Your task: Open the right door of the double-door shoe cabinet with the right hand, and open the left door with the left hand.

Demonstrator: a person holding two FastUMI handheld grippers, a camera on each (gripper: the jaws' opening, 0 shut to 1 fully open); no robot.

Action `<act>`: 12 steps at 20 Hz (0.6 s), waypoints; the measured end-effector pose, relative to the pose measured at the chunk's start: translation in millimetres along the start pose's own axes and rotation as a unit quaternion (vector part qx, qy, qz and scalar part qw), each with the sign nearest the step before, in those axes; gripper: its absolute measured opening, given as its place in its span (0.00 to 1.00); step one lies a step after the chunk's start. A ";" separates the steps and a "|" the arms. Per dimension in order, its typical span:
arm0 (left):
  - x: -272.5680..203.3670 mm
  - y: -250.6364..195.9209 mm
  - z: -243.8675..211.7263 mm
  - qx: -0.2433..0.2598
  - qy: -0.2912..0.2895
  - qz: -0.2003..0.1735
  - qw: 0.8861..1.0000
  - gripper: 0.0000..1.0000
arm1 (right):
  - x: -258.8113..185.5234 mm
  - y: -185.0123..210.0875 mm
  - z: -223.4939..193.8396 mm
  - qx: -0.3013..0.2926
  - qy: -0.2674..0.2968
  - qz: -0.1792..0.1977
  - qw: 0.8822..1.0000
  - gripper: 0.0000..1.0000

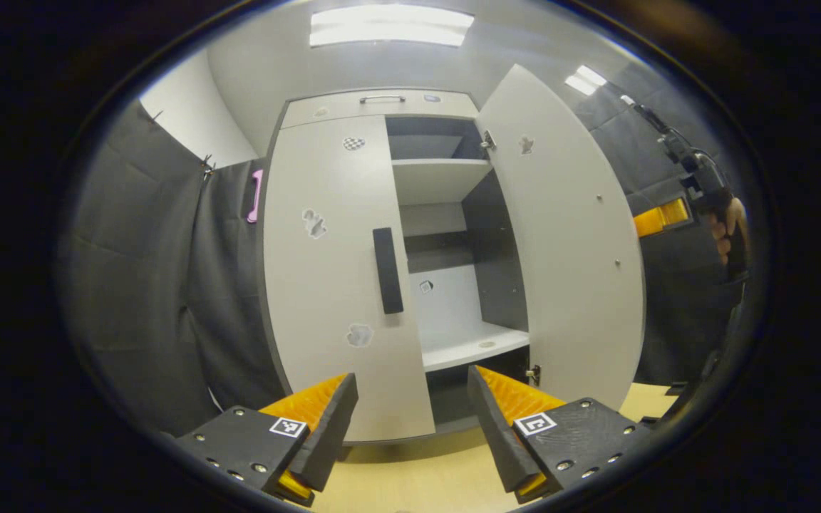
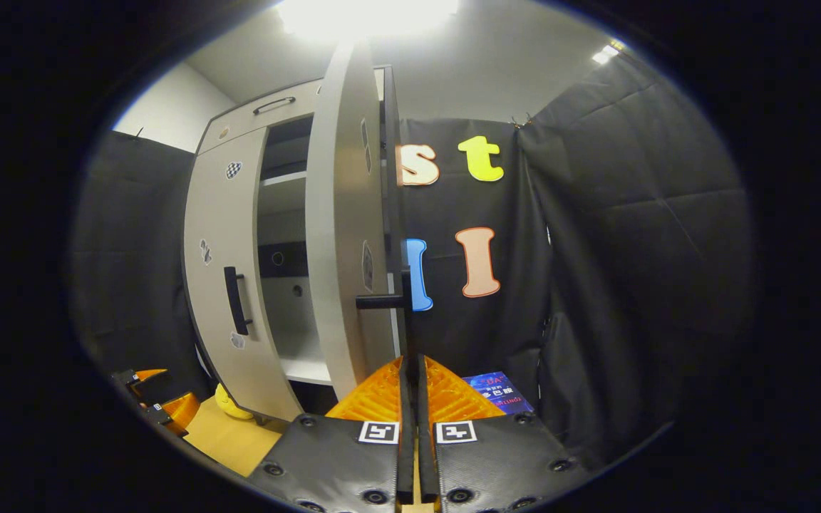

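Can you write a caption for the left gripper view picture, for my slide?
Open left gripper faces the shoe cabinet: right door swung open, left door shut, its handle untouched.

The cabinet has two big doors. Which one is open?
The right door is open, swung out so the shelves show. The left door, with its dark handle, is shut.

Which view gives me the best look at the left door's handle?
The left gripper view: the left door's handle faces the camera squarely, above the open left gripper. The right gripper view shows it smaller, at an angle.
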State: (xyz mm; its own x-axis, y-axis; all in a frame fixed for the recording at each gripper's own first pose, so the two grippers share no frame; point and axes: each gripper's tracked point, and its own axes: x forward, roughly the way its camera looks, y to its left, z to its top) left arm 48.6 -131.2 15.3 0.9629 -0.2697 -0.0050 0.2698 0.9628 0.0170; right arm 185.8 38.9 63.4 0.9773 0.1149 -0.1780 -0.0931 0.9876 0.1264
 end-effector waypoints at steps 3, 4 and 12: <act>24.9 4.2 20.5 -0.002 -0.011 0.001 1.000 0.89 | -1.2 -1.7 1.4 0.020 -0.006 -0.013 1.000 0.06; 34.6 5.3 29.0 -0.006 -0.016 0.001 1.000 0.89 | -0.1 -3.9 3.0 0.021 -0.010 -0.023 0.999 0.00; 115.2 27.7 77.1 -0.023 -0.048 0.024 0.998 0.90 | -13.6 -39.8 -4.4 -0.033 -0.003 -0.088 0.996 0.95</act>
State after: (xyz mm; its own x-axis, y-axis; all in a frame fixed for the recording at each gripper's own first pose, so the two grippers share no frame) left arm 167.0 -137.0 92.2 0.9708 -0.2221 0.0903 0.2257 0.9737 -0.0318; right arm 175.4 -1.5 56.4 0.9807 -0.0617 -0.1854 0.0681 0.9973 0.0283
